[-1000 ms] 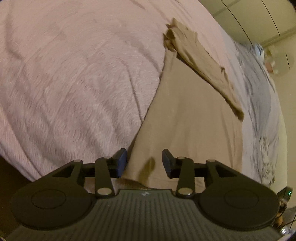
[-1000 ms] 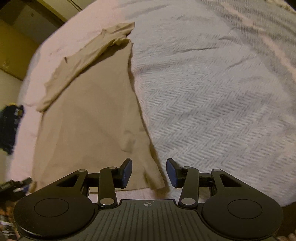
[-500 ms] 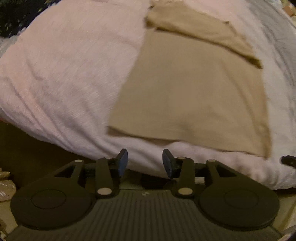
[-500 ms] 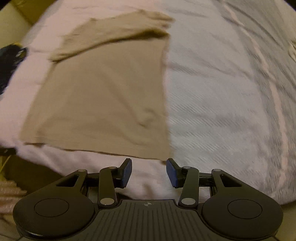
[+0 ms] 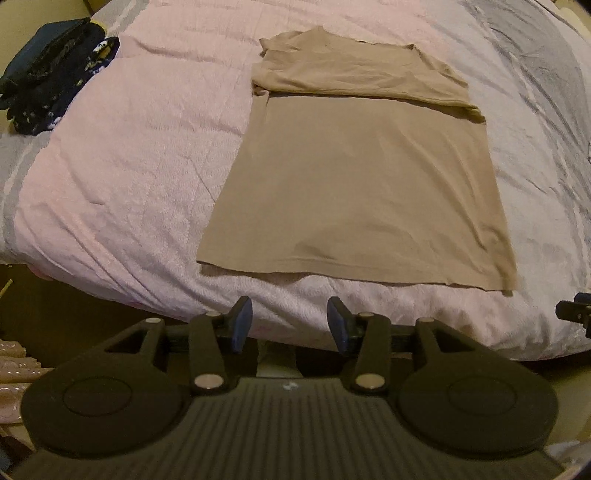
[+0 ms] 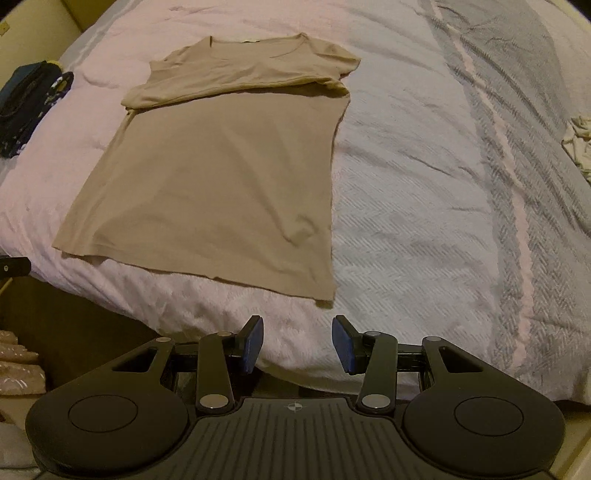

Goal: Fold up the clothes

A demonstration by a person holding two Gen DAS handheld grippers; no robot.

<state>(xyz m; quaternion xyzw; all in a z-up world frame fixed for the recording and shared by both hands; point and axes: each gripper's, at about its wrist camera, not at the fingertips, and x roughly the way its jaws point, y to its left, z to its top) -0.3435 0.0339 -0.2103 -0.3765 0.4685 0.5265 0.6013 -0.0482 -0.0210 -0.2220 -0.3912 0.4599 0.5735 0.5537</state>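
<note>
Both my claws have pulled back off the flat tan cotton T-shirt [image 5: 354,177], which lies on the pink quilted bed [image 5: 122,155]. Left claw [image 5: 290,325] and right claw [image 6: 297,343] hang apart, empty. Its thin hem may bunch if I grab badly.

Place: a bedroom in a home, dimly lit with warm light.
Main evidence: a wide bed [image 6: 424,192] fills both wrist views, its edge dropping to a dark gap below.
Bedding: a textured pink and grey striped bedspread [image 5: 129,155], creased and soft.
Laundry: a tan T-shirt [image 5: 354,184] lies spread flat on the bedspread, sleeves folded across the chest.
Other clothes: a dark pile of garments [image 5: 48,74] sits at the far left edge of the bed; a pale crumpled cloth [image 6: 578,144] lies at the right edge.
Surroundings: a cream wall or cupboard panel [image 6: 33,29] stands just beyond the bed.
</note>
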